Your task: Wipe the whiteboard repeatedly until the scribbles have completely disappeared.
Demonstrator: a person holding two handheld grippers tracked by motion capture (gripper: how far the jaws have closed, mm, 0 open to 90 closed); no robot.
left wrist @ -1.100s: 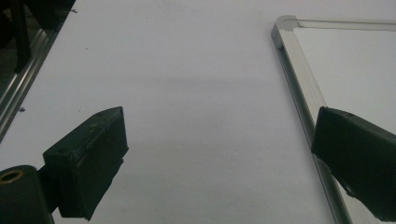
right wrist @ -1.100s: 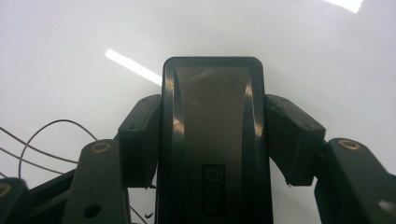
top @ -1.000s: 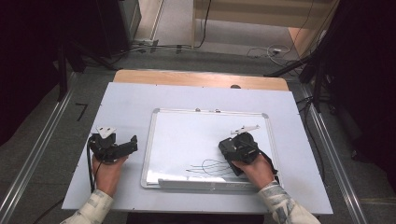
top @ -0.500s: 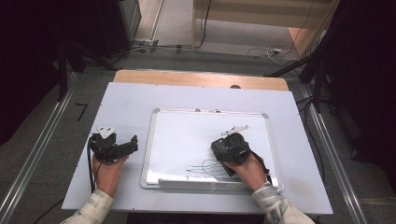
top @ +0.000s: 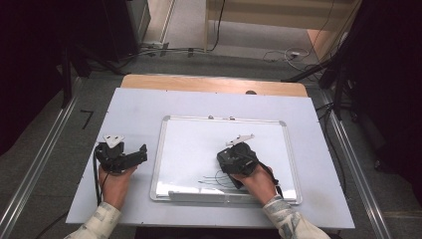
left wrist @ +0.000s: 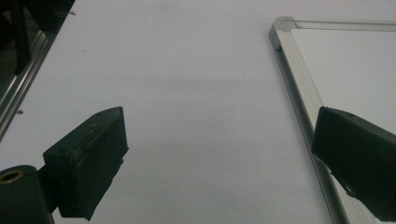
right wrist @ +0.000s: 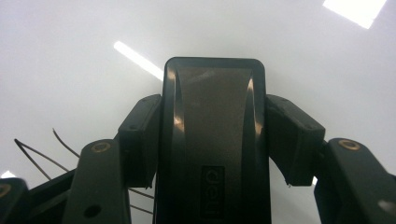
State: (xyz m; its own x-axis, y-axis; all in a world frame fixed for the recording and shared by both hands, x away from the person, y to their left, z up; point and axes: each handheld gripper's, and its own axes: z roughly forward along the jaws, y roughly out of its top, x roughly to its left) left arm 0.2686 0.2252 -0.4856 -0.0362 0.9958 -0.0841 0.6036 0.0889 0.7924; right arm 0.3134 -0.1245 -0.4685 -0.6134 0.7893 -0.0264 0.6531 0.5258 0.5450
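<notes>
Right hand-held gripper (right wrist: 214,140) (jaws clamped) on eraser (right wrist: 214,135)

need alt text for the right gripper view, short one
The right tongs are shut on a black whiteboard eraser, held flat against the glossy whiteboard. Thin black pen lines show at lower left, and ceiling lights reflect off the board.

This looks like a lab or recording room rather than a home. A white table (top: 134,107) on a wooden top stands on grey carpet, flanked by metal rails (top: 37,164). Loose cables (top: 278,55) trail across the floor, dark stands and equipment (top: 119,25) crowd the edges, and a whiteboard (top: 199,144) lies flat on the table.
</notes>
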